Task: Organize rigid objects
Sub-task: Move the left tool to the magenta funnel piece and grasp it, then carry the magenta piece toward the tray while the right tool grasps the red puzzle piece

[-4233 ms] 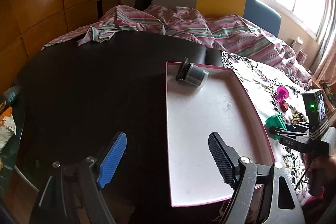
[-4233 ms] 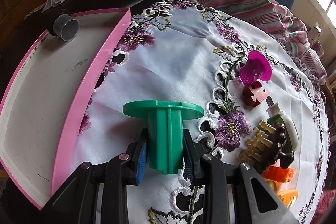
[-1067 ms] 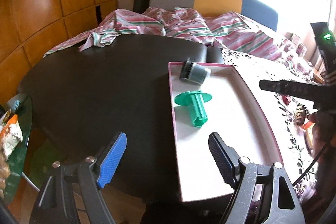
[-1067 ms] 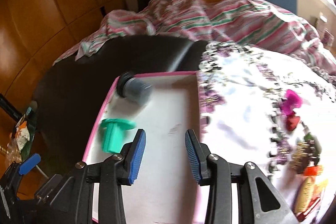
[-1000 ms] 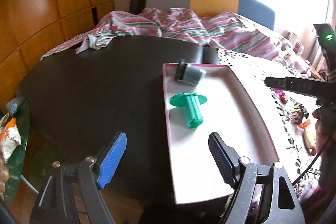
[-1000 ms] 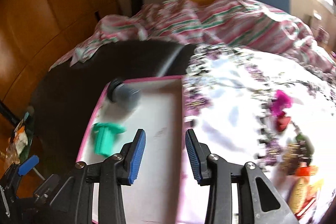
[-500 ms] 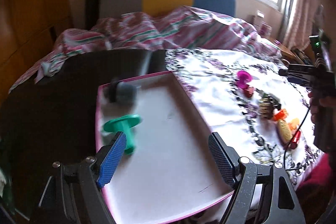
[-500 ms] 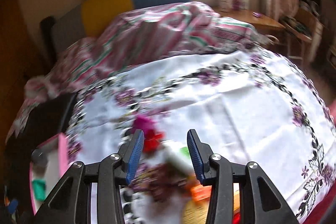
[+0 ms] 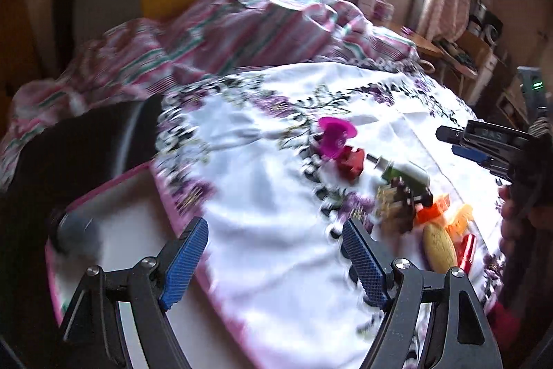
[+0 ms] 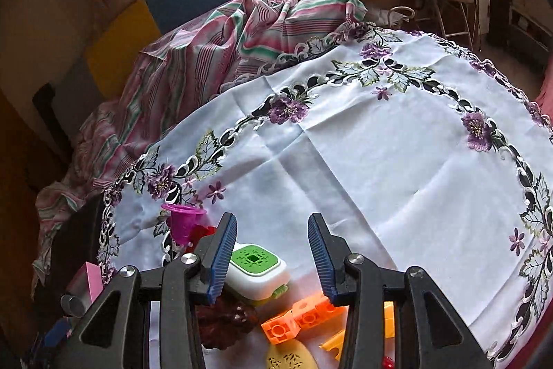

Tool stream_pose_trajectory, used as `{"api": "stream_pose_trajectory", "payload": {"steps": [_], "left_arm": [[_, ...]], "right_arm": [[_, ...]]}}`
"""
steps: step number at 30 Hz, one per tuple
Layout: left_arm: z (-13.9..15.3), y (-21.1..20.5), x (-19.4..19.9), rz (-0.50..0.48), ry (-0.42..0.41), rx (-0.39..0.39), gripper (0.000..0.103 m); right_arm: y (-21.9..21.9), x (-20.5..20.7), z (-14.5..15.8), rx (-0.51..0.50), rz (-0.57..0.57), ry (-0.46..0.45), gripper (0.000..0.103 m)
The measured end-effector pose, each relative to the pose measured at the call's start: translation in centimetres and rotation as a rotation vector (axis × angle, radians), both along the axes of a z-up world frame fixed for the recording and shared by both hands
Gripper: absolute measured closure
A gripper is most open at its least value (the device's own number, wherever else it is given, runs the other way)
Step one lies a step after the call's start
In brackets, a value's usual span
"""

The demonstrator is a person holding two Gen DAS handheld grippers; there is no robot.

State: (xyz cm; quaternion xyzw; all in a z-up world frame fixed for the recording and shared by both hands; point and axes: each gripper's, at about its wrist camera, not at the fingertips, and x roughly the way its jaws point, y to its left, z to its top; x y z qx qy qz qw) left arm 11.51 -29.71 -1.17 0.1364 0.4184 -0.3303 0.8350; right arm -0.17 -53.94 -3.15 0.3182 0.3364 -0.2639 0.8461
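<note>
While a grey cup [image 9: 74,232] already lay in the pink tray [image 9: 114,182], both tongs, left [image 9: 276,260] and right [image 10: 271,256], gaped empty; the orange blocks [image 10: 293,317] and magenta cup [image 10: 183,222] remained on the desk's embroidered cloth [image 10: 380,154].

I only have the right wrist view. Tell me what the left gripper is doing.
Observer: The left gripper is open and empty, above the pink tray's rim and the tablecloth.
Operator: My finger hides part of that green-and-white thing. Describe it.
Observer: It is a green-and-white bottle lying on its side, its nozzle pointing toward the red piece.
Operator: Tell me how my gripper sits relative to it.
Observer: Seen from the side, the right gripper hovers above the cloth, clear of the bottle, with nothing between its fingers.
</note>
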Motion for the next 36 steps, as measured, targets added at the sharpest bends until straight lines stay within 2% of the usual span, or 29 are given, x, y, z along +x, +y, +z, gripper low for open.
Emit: {"api": "stream_pose_trajectory", "payload": {"steps": [2, 5, 8, 12, 21, 22, 23, 25, 31, 36], "left_arm": [[-0.5, -2.4, 1.1, -0.031, 0.006, 0.023, 0.029], [-1.2, -5.4, 2.8, -0.075, 0.03, 0.021, 0.033], [-2.0, -8.1, 4.0, -0.122, 0.038, 0.018, 0.033], [-3.2, -10.9, 4.9, -0.159, 0.031, 0.051, 0.033], [-5.9, -14.5, 6.8, -0.205, 0.048, 0.071, 0.035], [-6.1, -14.8, 7.0, -0.204, 0.047, 0.075, 0.04], [-6.6, -15.0, 7.3, -0.203, 0.059, 0.078, 0.054], [-7.1, -14.9, 7.8, -0.206, 0.108, 0.046, 0.07], [-4.3, -11.8, 6.5, -0.175, 0.1, -0.052, 0.071], [-2.2, -7.2, 4.6, -0.139, 0.101, -0.072, 0.071]], "right_arm": [[0.0, 0.1, -0.1, 0.016, 0.008, -0.003, 0.06], [0.2, 0.4, 0.0, 0.025, 0.025, -0.008, 0.06], [0.3, 0.7, -0.1, 0.033, 0.042, -0.005, 0.06], [0.5, 0.9, -0.2, 0.046, 0.058, -0.006, 0.06], [0.6, 1.0, -0.3, 0.067, 0.074, -0.014, 0.059], [0.7, 1.1, -0.3, 0.067, 0.075, -0.014, 0.059], [0.7, 1.1, -0.3, 0.064, 0.077, -0.014, 0.059], [0.9, 1.2, -0.3, 0.054, 0.082, -0.007, 0.059], [1.3, 1.4, -0.1, 0.022, 0.106, -0.007, 0.059], [2.2, 2.1, -0.3, 0.024, 0.165, 0.002, 0.059]]}}
